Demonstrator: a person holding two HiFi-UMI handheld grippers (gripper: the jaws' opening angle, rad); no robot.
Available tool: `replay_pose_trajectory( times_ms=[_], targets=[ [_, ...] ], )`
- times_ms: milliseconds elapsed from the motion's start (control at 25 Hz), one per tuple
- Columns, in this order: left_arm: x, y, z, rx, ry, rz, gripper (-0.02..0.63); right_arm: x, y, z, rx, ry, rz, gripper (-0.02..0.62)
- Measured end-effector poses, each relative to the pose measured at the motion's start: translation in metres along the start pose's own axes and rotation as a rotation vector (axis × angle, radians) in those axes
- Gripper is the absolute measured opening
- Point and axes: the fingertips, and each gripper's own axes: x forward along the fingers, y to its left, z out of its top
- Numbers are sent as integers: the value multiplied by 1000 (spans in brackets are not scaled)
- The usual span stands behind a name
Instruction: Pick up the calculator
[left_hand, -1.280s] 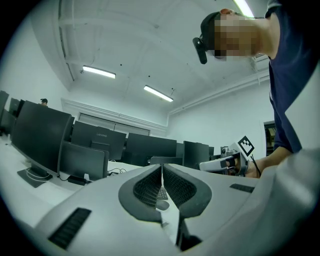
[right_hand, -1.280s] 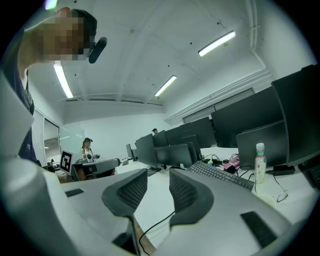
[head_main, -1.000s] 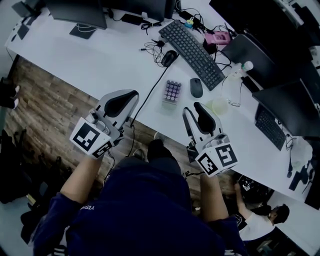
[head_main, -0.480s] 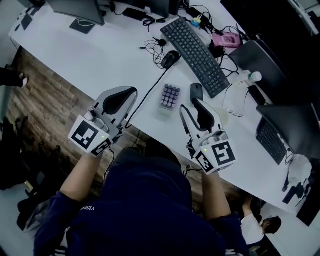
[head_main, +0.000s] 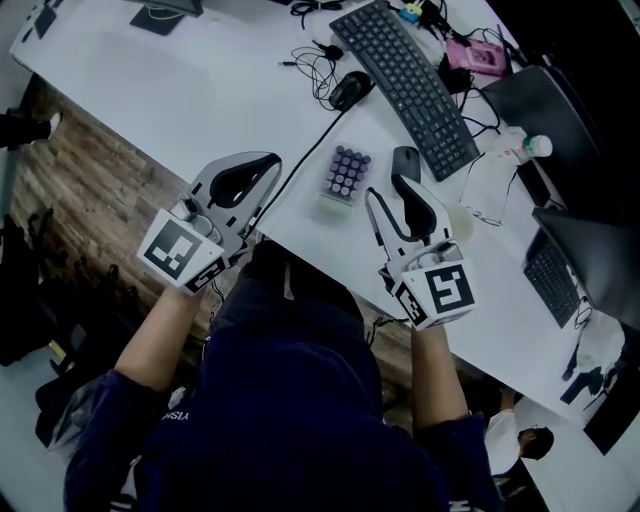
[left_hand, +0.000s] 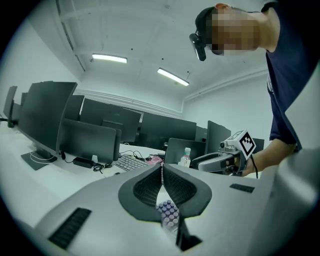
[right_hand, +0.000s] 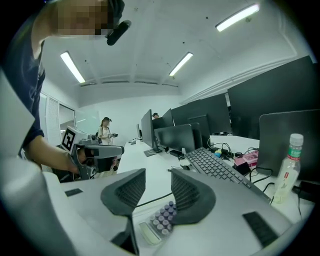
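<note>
The calculator (head_main: 343, 178), small and pale with rows of purple keys, lies flat on the white desk (head_main: 200, 90) near its front edge. It shows low between the jaws in the left gripper view (left_hand: 167, 212) and the right gripper view (right_hand: 160, 222). My right gripper (head_main: 387, 192) hovers just right of it, open. Its jaws have just been opening and hold nothing. My left gripper (head_main: 268, 162) is over the desk edge to the calculator's left, with its pads touching at the tips and nothing in them.
A black mouse (head_main: 405, 160) sits just beyond the right gripper. A keyboard (head_main: 405, 75), a second mouse (head_main: 350, 90) with its cable running to the desk edge, a water bottle (head_main: 520, 150) and laptops lie further back. Wooden floor (head_main: 90, 190) shows at left.
Both grippers have come closer to the desk. The right gripper now stands closer beside the calculator and the black mouse.
</note>
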Motion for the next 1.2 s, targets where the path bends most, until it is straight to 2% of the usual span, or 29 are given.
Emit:
replay_pose_trajectory(
  times_ms=[720, 880, 1200],
  targets=[
    [4, 19, -88, -47, 101, -117, 34, 33, 20, -91, -111, 164, -47, 164],
    [4, 17, -106, -65, 118, -136, 34, 38, 29, -114, -126, 215, -43, 164],
    [1, 14, -129, -91, 136, -156, 34, 50, 44, -148, -223, 282, -7, 164]
  ],
)
